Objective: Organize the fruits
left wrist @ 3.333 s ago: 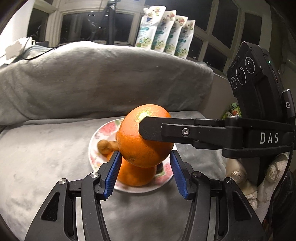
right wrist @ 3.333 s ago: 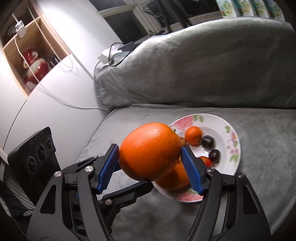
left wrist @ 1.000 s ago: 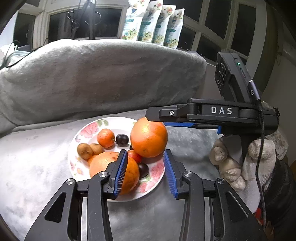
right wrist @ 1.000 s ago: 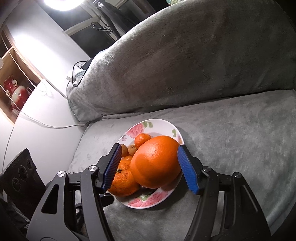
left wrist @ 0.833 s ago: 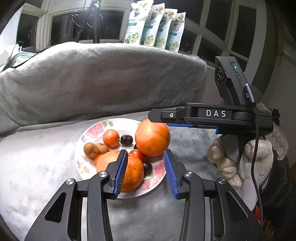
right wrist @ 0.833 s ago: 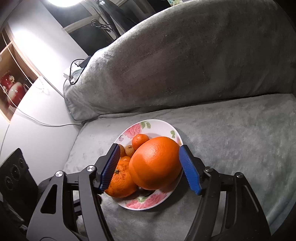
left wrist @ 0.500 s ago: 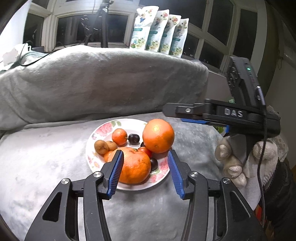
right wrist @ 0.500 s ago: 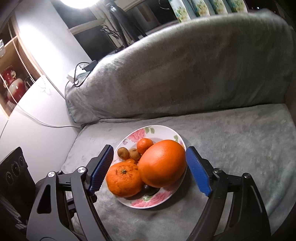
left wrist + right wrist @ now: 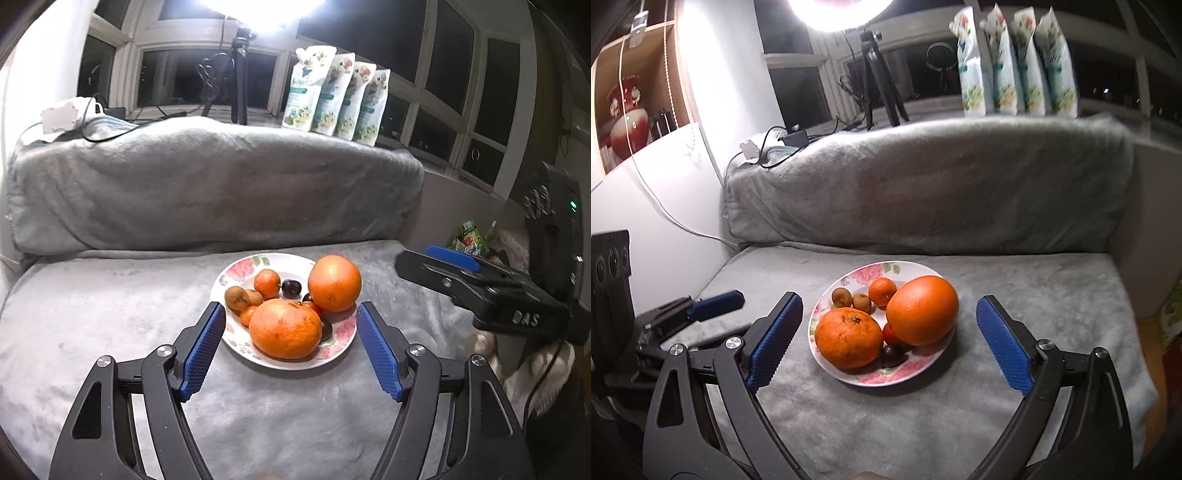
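Blue-padded left gripper (image 9: 290, 349), right gripper (image 9: 889, 338) agape before plate (image 9: 923, 373).

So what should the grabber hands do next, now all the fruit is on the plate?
Probably just pull both back a little and stop. The right gripper and left gripper are both open and hold nothing. The big orange sits on the flowered plate beside the other orange and the small fruits, and no fruit shows on the grey blanket.

Landmark: plate (image 9: 916, 376) on blanket (image 9: 1034, 295).
On plate: two oranges (image 9: 922, 310) front, tangerine (image 9: 882, 292) behind.
Behind plate: cushion (image 9: 923, 184), then pouches (image 9: 1015, 62).
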`<state>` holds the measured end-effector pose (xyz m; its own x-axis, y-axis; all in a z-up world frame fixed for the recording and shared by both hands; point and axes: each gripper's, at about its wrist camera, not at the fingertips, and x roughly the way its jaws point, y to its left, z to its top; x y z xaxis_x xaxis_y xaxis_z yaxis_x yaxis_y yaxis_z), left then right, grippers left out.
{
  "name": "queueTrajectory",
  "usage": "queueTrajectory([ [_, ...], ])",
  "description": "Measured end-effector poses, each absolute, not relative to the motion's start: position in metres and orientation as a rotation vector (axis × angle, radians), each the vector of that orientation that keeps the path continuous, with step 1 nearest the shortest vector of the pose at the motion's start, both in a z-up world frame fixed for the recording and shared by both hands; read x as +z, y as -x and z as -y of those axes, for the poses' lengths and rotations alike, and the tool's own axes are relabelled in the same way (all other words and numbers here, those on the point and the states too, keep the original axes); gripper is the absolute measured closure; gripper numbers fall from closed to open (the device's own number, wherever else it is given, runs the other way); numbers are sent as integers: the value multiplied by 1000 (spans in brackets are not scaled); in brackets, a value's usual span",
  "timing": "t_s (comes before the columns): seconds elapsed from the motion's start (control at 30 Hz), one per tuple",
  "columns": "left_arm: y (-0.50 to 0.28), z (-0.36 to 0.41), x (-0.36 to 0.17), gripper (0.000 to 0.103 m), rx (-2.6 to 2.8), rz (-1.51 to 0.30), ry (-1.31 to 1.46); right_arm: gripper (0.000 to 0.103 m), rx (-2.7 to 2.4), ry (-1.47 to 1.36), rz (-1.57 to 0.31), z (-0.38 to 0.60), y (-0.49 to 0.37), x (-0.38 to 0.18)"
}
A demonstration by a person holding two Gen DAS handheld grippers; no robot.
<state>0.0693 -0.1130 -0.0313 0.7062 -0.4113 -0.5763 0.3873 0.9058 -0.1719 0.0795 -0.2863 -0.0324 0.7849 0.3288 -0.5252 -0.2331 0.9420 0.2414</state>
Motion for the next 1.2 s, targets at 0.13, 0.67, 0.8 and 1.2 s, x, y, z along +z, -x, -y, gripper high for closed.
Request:
queueTrajectory([
  [0.13, -64, 110, -28, 28, -422, -629, 32, 0, 251, -136, -544, 287, -61, -25],
  [0.67, -48, 100, -21, 20, -341, -588, 20, 0, 106, -70, -485, 285, -28, -19],
  [0.8, -48, 98, -22, 19, -330, -593, 22, 0, 89, -50, -493, 283, -26, -21],
  [1.2, -47, 98, -22, 19, -320, -591, 12, 0, 87, -35, -496, 281, -26, -22],
])
